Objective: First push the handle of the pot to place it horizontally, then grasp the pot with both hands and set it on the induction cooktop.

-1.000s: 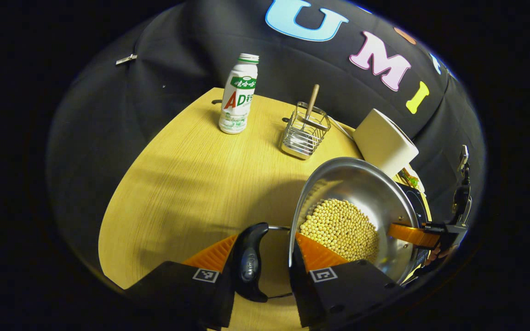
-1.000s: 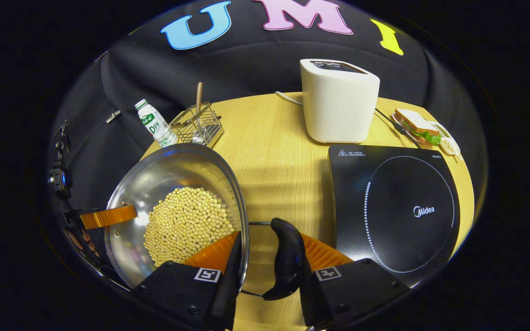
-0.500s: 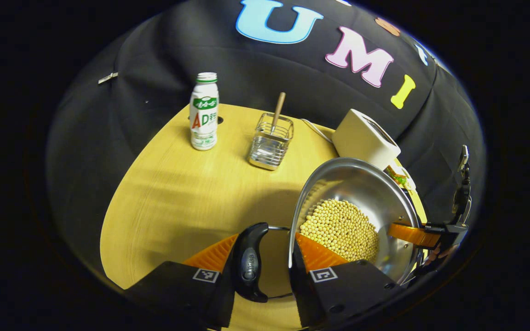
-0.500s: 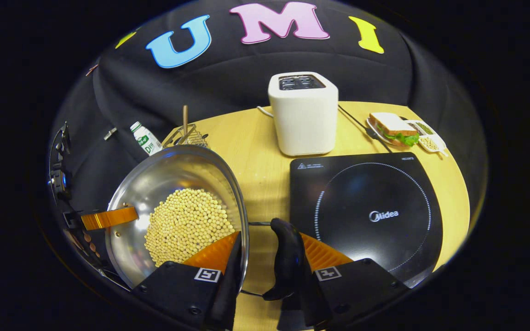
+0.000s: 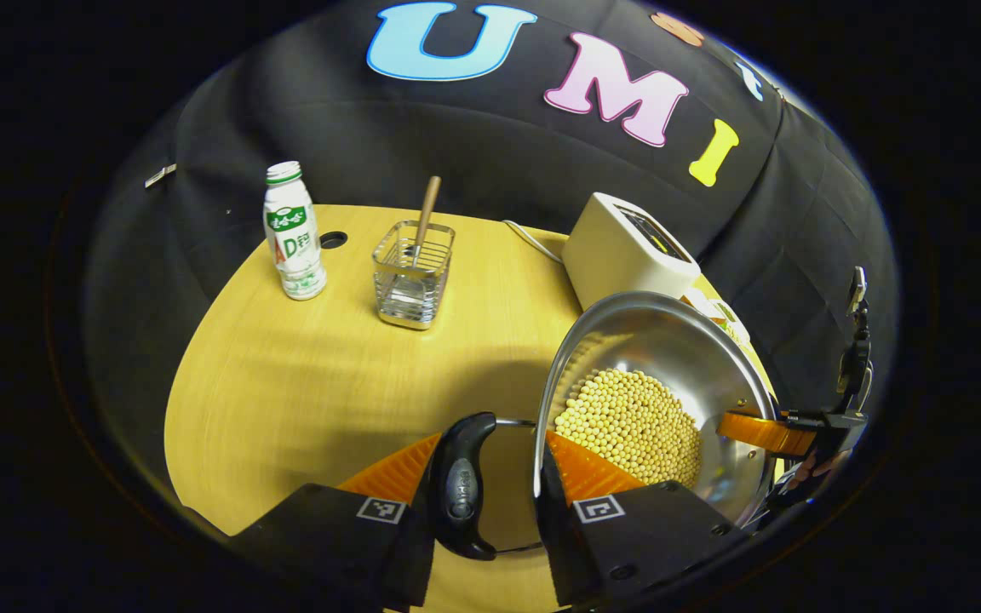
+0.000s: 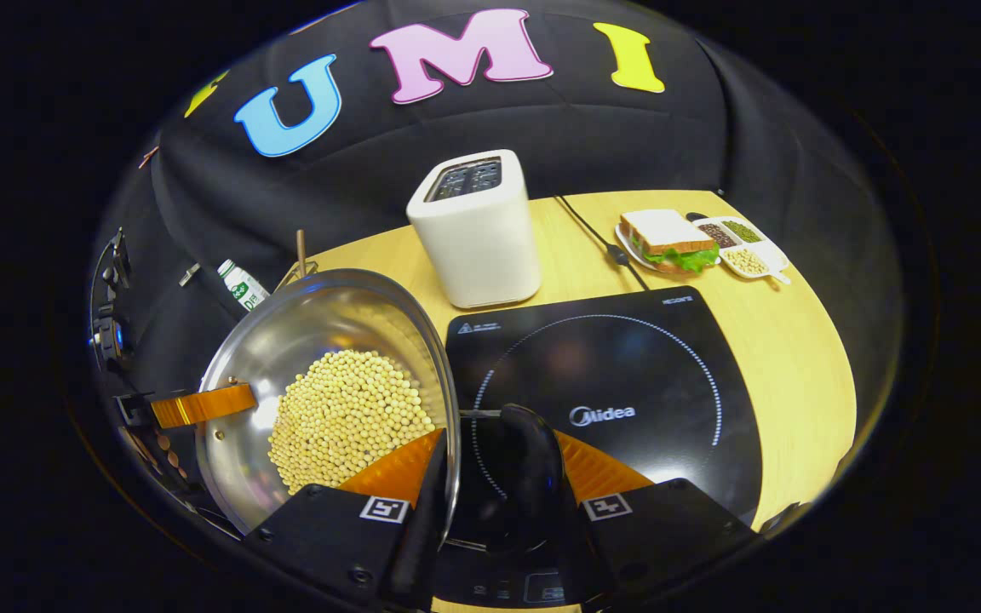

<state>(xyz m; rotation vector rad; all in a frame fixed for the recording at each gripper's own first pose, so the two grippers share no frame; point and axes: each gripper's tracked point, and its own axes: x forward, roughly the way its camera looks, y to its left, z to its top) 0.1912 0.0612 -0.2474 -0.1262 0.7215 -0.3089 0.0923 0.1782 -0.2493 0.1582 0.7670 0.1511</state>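
Step in hand, as judged from the frames: the carry. The handles lie level, each is gripped, and the pot hangs partly over the cooktop, not yet set down. The next move calls for shifting the pot toward the ring's centre, holding it level so the beans stay put, then lowering both tongs together before releasing.

Table (image 5: 303, 383): pale wood-grain top with a rounded edge, spreading ahead of both tongs.

Induction cooktop (image 6: 669, 375): flat, glossy black slab with a dotted ring, directly ahead of and beneath the right gripper (image 6: 499, 472).

Pot (image 6: 320, 340): wide, shallow, polished steel bowl holding a mound of small round yellow beans; it sits to the inner side of each tong, its rim passing between the fingers.

Toaster (image 6: 478, 230): matte cream box with rounded corners, beyond the cooktop.

Bottle (image 5: 293, 234) and wire caddy (image 5: 412, 272): white plastic and bright metal mesh, far ahead of the left gripper (image 5: 490, 477).

Handles: dark, curved, smooth plastic on wire loops. Left gripper pinches the left handle (image 5: 459, 485) together with the rim; right gripper likewise pinches the right handle (image 6: 531, 468). Ribbed pads (image 5: 580, 468) bear on the inner wall.
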